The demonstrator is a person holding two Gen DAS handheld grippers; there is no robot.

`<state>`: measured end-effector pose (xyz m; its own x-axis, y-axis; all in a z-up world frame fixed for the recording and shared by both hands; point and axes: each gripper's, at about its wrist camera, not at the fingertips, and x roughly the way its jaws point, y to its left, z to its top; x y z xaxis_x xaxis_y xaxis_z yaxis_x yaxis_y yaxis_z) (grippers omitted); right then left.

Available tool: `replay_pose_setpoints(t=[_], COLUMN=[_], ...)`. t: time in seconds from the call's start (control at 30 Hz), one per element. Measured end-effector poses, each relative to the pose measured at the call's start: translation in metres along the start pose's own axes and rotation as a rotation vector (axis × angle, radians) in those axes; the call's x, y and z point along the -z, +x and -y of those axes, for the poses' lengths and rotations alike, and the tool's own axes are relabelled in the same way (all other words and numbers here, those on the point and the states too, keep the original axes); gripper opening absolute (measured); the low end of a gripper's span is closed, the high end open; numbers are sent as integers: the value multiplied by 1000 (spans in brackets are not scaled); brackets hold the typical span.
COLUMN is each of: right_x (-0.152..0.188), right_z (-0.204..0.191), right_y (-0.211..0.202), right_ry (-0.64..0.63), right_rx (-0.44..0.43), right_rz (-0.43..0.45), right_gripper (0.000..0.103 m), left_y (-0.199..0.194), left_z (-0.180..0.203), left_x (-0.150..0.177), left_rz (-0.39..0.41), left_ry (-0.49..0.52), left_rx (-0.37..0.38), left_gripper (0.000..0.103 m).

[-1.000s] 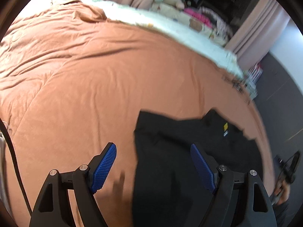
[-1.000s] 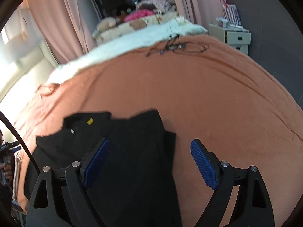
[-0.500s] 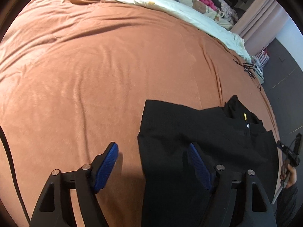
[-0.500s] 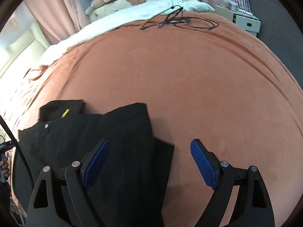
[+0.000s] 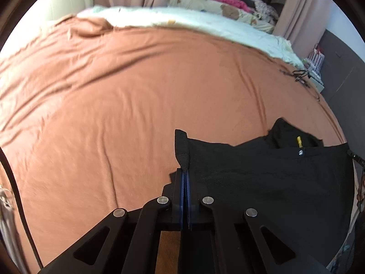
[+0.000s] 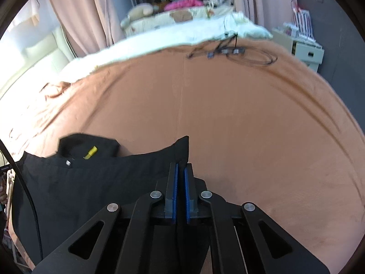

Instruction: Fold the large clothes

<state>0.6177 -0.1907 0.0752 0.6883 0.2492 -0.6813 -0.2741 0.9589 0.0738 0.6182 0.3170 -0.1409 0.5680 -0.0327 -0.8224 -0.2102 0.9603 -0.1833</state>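
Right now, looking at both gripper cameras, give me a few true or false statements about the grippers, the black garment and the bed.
1. The left gripper is shut on the black garment. True.
2. The right gripper is open. False: it is shut on a garment corner.
3. The garment lies on a white sheet. False: it lies on the orange bedspread.
4. Cables lie on the bedspread's far side. True.
5. A yellow tag shows near the collar. True.

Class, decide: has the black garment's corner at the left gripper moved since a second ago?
Yes. The black garment corner, clamped by the left gripper, has lifted off the orange bedspread.
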Motion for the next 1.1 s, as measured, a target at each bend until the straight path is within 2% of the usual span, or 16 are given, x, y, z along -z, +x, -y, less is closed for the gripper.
replay_pose_setpoints(t=[0.17,0.27,0.5,0.73,0.77,0.83,0.87,0.9,0.93,0.97,1.0,1.03,1.1], right_x=[3,13,12,4,5,2,1,-5,-6,-6,-6,-4,0], right_z=[-2,2,-3,-14,-14,-13,-13,-13,-15,-16,-17,-18,-28], right_y=[-41,-48,3,49,53,56,53,51,42,37,30,25,7], right_ry=[4,22,37,89,101,127,133,133,133,136,144,150,133], right_rx=[19,54,124,209,220,216,207,205,202,195,177,164,167], right_rz=[70,82,49,-52,-79,-108,-97,-86,-61,-53,-50,-47,-38], right_gripper=[2,2,2,4,8,25,49,73,78,78,78,78,78], left_y=[-24,-24,11,69,78,86,85,82,76,71,63,56,41], left_z=[18,25,34,29,27,24,23,22,21,20,20,20,22], left_x=[-19,-33,-59,-56,-55,-51,-49,-47,-45,-43,-40,-37,-30], left_rz=[71,86,73,-14,-46,-83,-87,-83,-71,-62,-46,-33,-18], left_ry=[41,47,62,34,26,16,12,9,9,10,13,16,25], left_rx=[-19,-33,-70,-108,-113,-107,-104,-105,-105,-102,-98,-92,-79], left_gripper=[2,2,2,3,3,5,7,16,34,45,65,71,72])
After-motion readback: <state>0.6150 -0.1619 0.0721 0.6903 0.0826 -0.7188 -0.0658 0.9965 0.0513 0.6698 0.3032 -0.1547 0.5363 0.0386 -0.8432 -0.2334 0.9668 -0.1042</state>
